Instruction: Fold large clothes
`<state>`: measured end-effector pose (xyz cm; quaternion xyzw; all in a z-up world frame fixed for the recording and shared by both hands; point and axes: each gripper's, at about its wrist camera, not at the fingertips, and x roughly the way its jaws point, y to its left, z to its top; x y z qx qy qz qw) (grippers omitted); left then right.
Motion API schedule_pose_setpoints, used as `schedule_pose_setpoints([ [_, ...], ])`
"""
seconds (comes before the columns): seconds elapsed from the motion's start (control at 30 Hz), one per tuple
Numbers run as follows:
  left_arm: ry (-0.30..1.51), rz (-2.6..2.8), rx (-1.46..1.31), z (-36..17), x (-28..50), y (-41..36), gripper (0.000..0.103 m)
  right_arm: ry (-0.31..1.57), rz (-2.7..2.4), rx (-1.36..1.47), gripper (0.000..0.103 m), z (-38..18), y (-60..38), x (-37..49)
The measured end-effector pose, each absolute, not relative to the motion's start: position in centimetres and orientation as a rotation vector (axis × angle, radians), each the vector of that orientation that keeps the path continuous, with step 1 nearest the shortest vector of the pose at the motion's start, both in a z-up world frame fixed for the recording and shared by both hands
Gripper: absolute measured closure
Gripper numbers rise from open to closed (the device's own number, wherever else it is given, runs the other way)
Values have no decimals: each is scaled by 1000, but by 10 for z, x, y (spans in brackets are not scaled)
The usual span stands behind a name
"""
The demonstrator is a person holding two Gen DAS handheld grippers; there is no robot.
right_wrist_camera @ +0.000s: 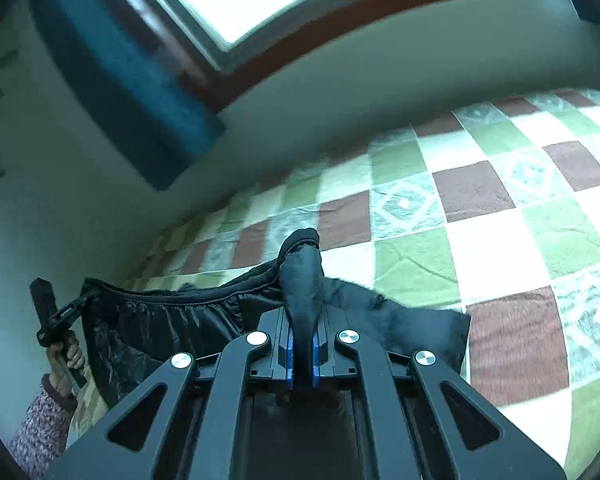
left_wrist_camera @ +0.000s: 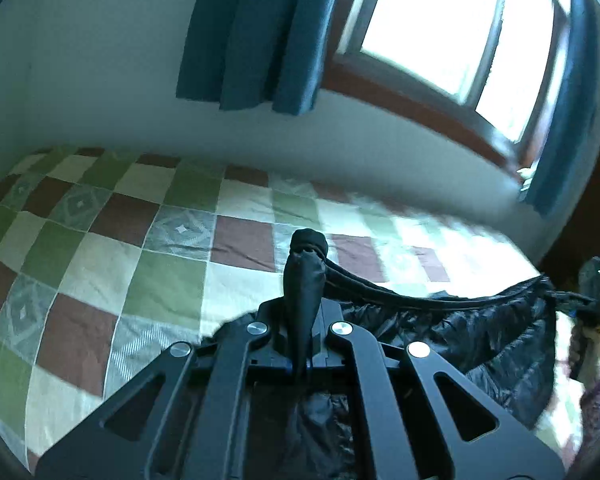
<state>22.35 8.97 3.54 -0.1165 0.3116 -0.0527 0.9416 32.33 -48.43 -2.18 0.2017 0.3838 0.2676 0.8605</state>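
Sleeve [right_wrist_camera: 40,428] only in right view; both jaws pinch black garment [left_wrist_camera: 480,340].

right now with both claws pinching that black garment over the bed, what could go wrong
1. Each claw holds only a small bunched nub of the black garment: the left claw and right claw could lose the slick fabric if pulled apart harder.
2. The edge sags between them, so the fold may land uneven on the checked bedspread.
3. The hanging bulk may drag and bunch.
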Motion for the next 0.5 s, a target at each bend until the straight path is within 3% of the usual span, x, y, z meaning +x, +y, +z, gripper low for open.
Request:
schedule_pose_setpoints([
  [0.27, 804, -4, -246, -43, 282, 97, 100, 962, 490, 431, 98, -92, -477, 370],
  [0.5, 870, 11, -262, -78, 294, 101, 100, 1021, 479, 484, 98, -128, -481, 379],
])
